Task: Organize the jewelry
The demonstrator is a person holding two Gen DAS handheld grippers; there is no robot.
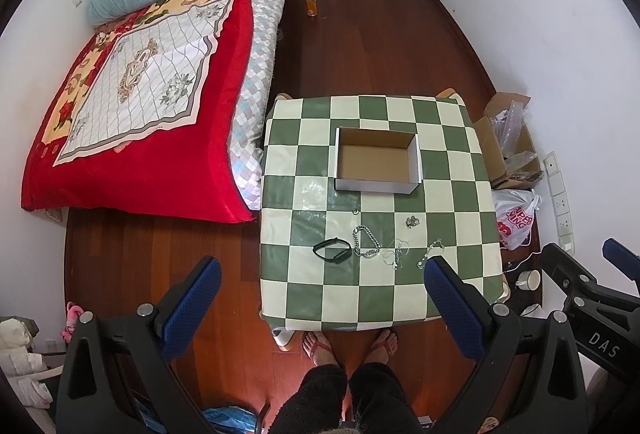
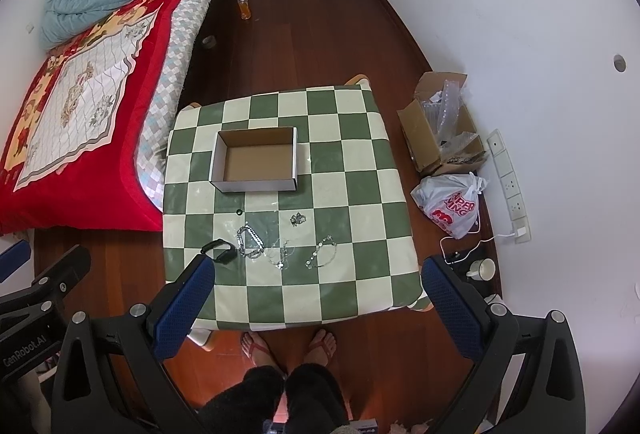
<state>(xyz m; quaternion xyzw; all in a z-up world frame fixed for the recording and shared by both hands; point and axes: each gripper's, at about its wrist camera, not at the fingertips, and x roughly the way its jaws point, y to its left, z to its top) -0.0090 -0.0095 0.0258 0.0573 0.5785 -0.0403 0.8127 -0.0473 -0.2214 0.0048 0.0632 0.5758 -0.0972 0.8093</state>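
An empty cardboard box [image 1: 376,159] [image 2: 256,159] sits on the green-and-white checked table [image 1: 452,194] [image 2: 360,194]. In front of it lie a black band [image 1: 332,249] [image 2: 218,249], a thick silver chain [image 1: 365,242] [image 2: 250,242], a thin silver necklace [image 1: 397,255] [image 2: 282,256], a beaded bracelet [image 1: 430,252] [image 2: 322,253], a small silver cluster [image 1: 412,222] [image 2: 298,220] and a tiny ring [image 1: 355,211] [image 2: 239,212]. My left gripper [image 1: 322,280] and right gripper [image 2: 318,280] hover high above the table's near edge, both open and holding nothing.
A bed with a red blanket [image 1: 140,94] stands left of the table. An orange bottle [image 1: 311,2] is on the wooden floor. At right lie an open carton [image 2: 440,126], a plastic bag [image 2: 452,208], a mug [image 2: 482,269] and a power strip [image 2: 510,186]. The person's feet [image 2: 288,344] are below.
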